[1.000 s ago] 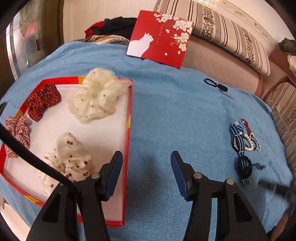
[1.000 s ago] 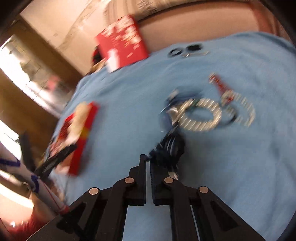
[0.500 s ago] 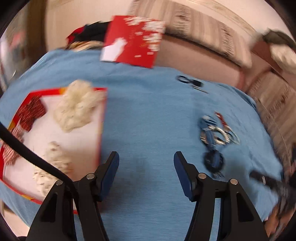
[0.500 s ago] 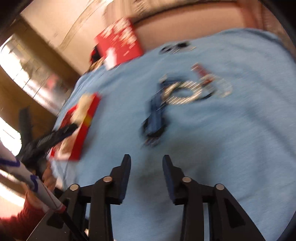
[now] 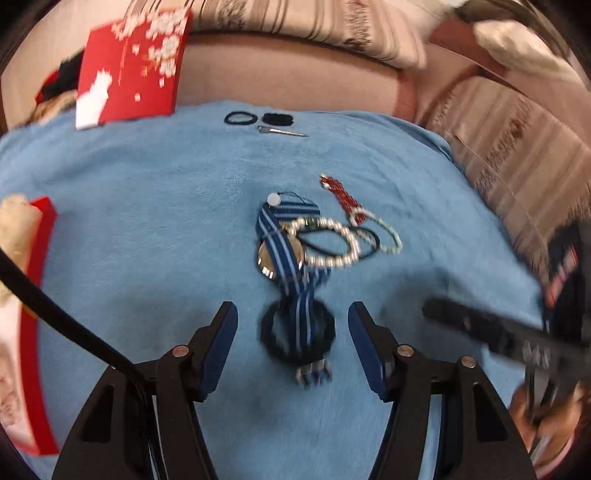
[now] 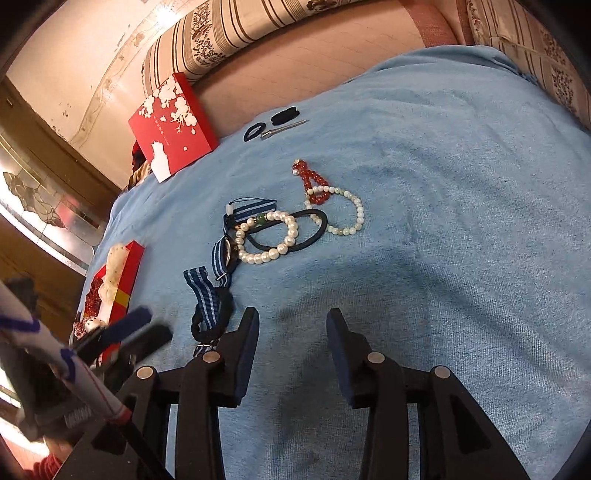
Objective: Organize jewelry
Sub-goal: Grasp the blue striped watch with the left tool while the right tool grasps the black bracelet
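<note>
Surface: blue towel (image 6: 443, 184) over a bench, striped cushions (image 6: 229, 33) behind
Jewelry: three bead bracelets (image 6: 266, 236) — mid-towel, with a striped watch (image 5: 284, 251)
Hand-held grippers: left (image 5: 293, 332), right (image 6: 291, 332) — both spread, empty

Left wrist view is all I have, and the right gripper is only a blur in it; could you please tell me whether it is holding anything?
Observer: No. In its own view the right gripper is open and empty, over bare blue blanket.
Operator: Thank you. How close is it to the striped strap?
Observer: The striped strap and the black scrunchie around it lie just outside its left finger; I cannot tell whether they touch.
Operator: And what is in the red tray besides the cream piece?
Observer: The right wrist view shows a dark red scrunchie next to the cream scrunchie in the red tray.
</note>
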Demonstrator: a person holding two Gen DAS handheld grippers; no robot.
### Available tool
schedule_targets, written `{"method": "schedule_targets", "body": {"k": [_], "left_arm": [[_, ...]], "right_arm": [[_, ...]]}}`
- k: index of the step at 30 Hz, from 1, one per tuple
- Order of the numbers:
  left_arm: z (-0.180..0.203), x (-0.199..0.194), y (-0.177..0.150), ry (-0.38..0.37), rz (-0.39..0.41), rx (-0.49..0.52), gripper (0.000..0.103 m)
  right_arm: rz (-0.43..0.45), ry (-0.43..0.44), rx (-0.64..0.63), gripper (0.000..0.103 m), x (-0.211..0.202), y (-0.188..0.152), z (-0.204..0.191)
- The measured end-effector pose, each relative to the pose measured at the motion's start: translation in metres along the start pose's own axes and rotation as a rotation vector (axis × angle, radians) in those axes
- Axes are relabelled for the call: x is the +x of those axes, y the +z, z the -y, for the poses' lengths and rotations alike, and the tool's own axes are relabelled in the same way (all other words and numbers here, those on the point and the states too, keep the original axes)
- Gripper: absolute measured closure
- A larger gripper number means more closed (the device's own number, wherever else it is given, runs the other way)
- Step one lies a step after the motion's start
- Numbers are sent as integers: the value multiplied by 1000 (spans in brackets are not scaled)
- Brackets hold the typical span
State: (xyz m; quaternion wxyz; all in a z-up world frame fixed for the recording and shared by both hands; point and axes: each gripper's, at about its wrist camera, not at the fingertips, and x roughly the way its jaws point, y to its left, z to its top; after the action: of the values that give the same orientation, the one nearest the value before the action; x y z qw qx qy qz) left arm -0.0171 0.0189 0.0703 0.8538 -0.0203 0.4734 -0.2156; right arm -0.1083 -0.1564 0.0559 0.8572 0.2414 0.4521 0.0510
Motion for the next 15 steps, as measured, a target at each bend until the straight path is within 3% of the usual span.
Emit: {"method": "schedule_targets", "body": {"k": [8,9,10,11,15], "left_arm": [[9,65,32,67,-138,6,42],[8,71,35,70,-153,-6,44],[6,75,39,79,-161,-18,59],[5,78,42,103,-165,-18,63],[-9,59,51,30,-158,-86,63]], "right_arm": [[34,15,23,61,-7,6,7],[33,15,20,61,-7,6,7],[33,14,17,61,-7,6,6],[32,12,11,61,-6,6,5],[40,-8,-9,61,-6,5,2]]}}
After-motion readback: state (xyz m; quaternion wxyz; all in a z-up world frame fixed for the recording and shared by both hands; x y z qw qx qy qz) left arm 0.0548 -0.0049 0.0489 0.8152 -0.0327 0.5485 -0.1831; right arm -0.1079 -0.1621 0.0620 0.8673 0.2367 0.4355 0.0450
